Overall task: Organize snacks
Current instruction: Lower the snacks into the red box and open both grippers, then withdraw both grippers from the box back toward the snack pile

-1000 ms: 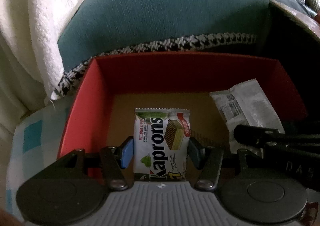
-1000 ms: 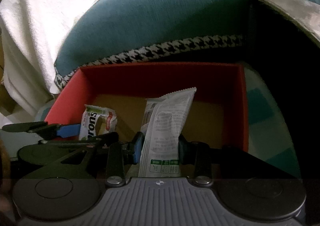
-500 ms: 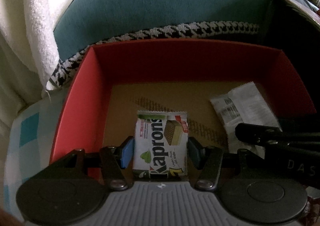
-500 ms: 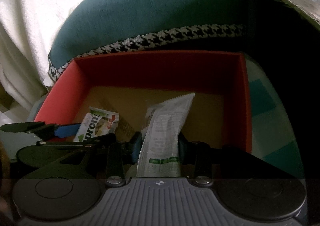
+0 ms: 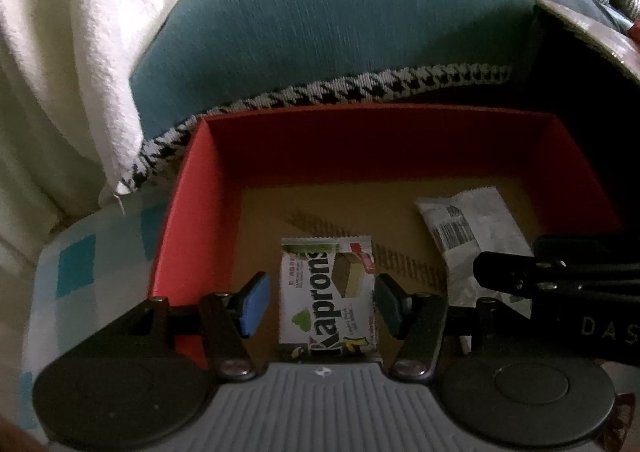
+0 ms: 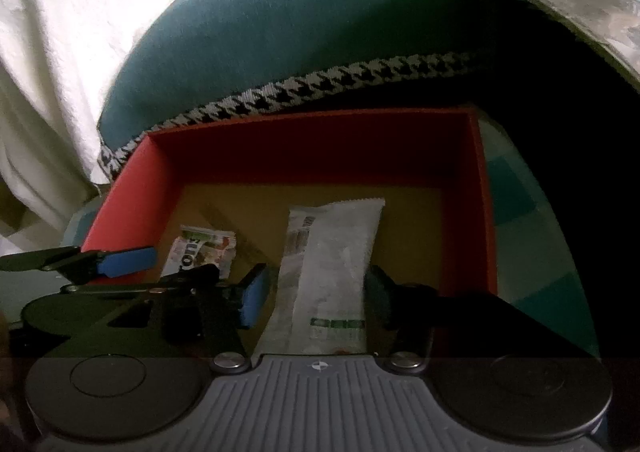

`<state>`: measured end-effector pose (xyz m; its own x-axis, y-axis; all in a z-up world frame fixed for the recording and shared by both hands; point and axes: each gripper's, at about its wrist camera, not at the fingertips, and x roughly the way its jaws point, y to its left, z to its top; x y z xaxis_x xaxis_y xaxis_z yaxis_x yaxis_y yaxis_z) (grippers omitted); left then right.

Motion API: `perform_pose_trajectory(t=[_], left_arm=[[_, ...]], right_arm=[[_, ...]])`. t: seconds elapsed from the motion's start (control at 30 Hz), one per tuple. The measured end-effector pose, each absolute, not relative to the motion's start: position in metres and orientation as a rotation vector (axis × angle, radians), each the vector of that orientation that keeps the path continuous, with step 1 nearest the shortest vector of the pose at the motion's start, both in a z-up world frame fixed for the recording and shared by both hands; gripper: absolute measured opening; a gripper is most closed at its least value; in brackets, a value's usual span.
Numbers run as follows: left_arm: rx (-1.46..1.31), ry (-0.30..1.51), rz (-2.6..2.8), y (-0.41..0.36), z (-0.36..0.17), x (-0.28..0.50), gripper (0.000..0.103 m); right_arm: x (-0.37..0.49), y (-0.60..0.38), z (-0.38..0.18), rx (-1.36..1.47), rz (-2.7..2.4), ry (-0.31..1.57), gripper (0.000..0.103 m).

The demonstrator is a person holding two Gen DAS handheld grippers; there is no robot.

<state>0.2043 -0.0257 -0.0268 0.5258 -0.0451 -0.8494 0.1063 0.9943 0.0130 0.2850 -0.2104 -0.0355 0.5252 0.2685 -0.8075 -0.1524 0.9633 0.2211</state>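
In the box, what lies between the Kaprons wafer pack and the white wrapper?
Only bare brown box floor with a printed stripe separates the Kaprons wafer pack from the white wrapper; the left wrist view shows it best.

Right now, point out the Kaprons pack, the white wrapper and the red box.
Kaprons pack (image 5: 328, 292), left wrist view, printed front.
White wrapper (image 6: 332, 264), right wrist view, middle of the pack.
Red box (image 5: 372, 144), left wrist view, inner far wall.

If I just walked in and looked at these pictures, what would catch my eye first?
Probably the red box, open on a checked cloth before a teal cushion. On its brown floor lie two snacks: a Kaprons wafer pack between the left gripper's parted jaws, and a white wrapper between the right gripper's, which just opened.
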Motion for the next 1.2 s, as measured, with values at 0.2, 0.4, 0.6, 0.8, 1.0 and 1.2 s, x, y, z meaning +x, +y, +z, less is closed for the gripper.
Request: perform_pose_trajectory(t=[0.2,0.4,0.6,0.8,1.0,1.2], left_arm=[[0.053,0.987,-0.095,-0.019,-0.013,0.195,0.055],[0.059,0.958,-0.119,-0.023,-0.001,0.185,0.06],[0.02,0.948,-0.14,-0.018,0.013,0.172,0.06],[-0.021,0.942,-0.155,-0.009,0.023,0.154,0.06],[-0.048,0.952,-0.179,-0.003,0.028,0.131,0.061],[-0.055,0.954,-0.204,0.002,0.03,0.104,0.061]], right_arm=[[0.271,-0.213,-0.028,0.073,0.194,0.936,0.091],[0.261,-0.225,-0.023,0.099,0.163,0.923,0.091],[0.245,-0.223,-0.005,0.098,0.174,0.875,0.092],[0.224,-0.217,0.017,0.11,0.212,0.815,0.093],[0.193,-0.217,0.033,0.161,0.265,0.778,0.093],[0.162,-0.218,0.038,0.226,0.295,0.767,0.097]])
